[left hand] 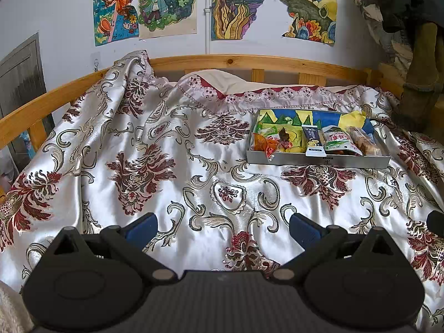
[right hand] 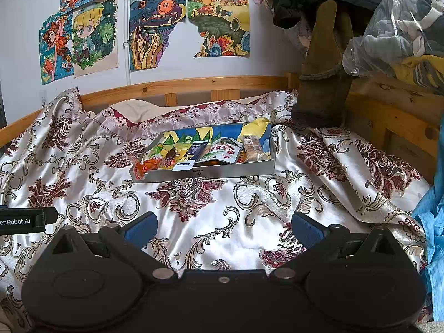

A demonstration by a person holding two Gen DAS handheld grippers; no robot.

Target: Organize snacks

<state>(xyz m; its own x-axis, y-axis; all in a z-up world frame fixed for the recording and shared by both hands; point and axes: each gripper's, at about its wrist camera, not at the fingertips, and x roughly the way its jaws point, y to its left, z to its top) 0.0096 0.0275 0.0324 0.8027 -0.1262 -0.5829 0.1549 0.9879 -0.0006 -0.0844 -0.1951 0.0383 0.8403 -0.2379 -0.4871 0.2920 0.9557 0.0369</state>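
Note:
A shallow grey box (left hand: pixel 319 161) (right hand: pixel 222 171) with a painted inside lies on the patterned bedspread, far ahead. Several snack packets fill it: orange sweets (left hand: pixel 263 143) (right hand: pixel 147 165) at its left, a dark blue bar (left hand: pixel 313 141) (right hand: pixel 191 152), a white-and-green pouch (left hand: pixel 340 140) (right hand: pixel 224 151) and a brown bar (left hand: pixel 363 140) (right hand: pixel 252 145) at its right. My left gripper (left hand: pixel 223 226) hovers low over the bedspread, open and empty, well short of the box. My right gripper (right hand: pixel 223 226) is likewise open and empty, with the box straight ahead.
A silky floral bedspread (left hand: pixel 166 149) (right hand: pixel 277 194) covers the bed inside a wooden rail (left hand: pixel 236 61) (right hand: pixel 194 84). Drawings hang on the wall (right hand: pixel 158 25). Dark clothes and a plastic bag of items (right hand: pixel 402 25) pile up at the right. Blue cloth (right hand: pixel 435 222) lies at the right edge.

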